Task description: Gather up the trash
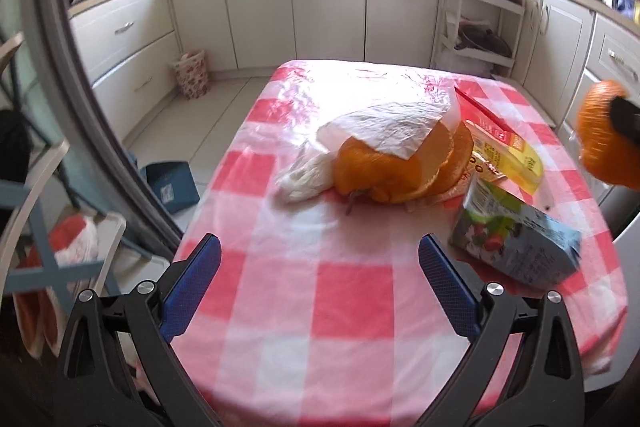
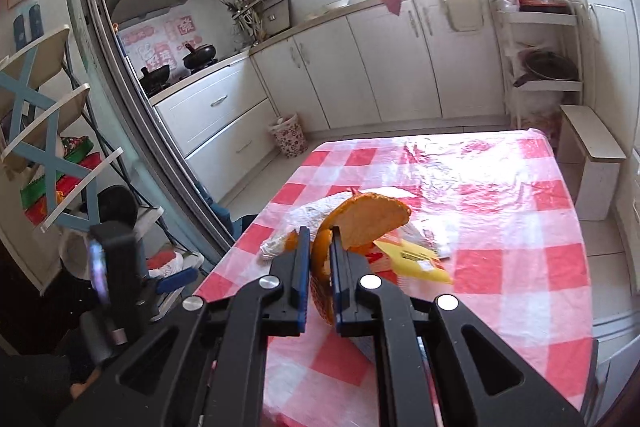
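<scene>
Right claw (image 2: 320, 259) pinches orange peel (image 2: 360, 219) (lifted) | carton (image 1: 516, 247) print unreadable

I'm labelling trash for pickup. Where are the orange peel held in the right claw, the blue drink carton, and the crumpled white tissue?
Orange peel held in the right claw (image 2: 362, 217): right wrist view, pale inner side.
Blue drink carton (image 1: 520, 235): left wrist view, printed side face.
Crumpled white tissue (image 1: 306, 177): left wrist view, twisted end.

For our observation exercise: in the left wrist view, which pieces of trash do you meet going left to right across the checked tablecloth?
Crumpled white plastic bag → orange peel pile under white paper → blue-green drink carton → orange peel piece held up at the far right.
</scene>
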Demonstrator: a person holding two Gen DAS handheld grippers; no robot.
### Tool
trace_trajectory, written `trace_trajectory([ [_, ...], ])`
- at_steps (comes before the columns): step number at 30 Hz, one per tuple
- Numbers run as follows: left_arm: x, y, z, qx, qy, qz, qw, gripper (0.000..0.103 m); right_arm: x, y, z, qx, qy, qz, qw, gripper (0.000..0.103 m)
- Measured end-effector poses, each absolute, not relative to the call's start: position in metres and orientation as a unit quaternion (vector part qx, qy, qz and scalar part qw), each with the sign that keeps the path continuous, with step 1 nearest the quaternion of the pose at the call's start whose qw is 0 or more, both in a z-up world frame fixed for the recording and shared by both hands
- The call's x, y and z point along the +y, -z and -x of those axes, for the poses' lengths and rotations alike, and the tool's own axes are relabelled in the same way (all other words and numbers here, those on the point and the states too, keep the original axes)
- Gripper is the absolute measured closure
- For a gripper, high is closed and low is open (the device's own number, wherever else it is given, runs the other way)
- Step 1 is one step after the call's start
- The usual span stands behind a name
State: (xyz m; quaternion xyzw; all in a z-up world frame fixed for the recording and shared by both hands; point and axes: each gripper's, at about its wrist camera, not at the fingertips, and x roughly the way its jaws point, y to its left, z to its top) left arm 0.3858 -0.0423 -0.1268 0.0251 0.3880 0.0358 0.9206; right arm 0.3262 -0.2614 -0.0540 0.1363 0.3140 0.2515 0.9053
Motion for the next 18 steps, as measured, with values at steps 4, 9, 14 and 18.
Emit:
trace_trajectory([
  [4, -0.056, 0.141, -0.415, 0.397, -0.043, -0.062, 0.915, 0.008, -0.271, 0.051, -0.325, 0.309, -0.251, -0.144, 0.906, 0.093],
  [9, -0.062, 0.149, -0.443, 0.4, -0.053, -0.068, 0.913, 0.008, -0.271, 0.052, -0.326, 0.309, -0.255, -0.148, 0.904, 0.093],
  [14, -0.068, 0.15, -0.468, 0.404, -0.037, -0.045, 0.913, 0.014, -0.272, 0.055, -0.328, 0.315, -0.26, -0.153, 0.9, 0.093],
  [18, -0.068, 0.154, -0.484, 0.417, -0.007, -0.016, 0.909, 0.038, -0.272, 0.057, -0.329, 0.318, -0.262, -0.151, 0.898, 0.093],
])
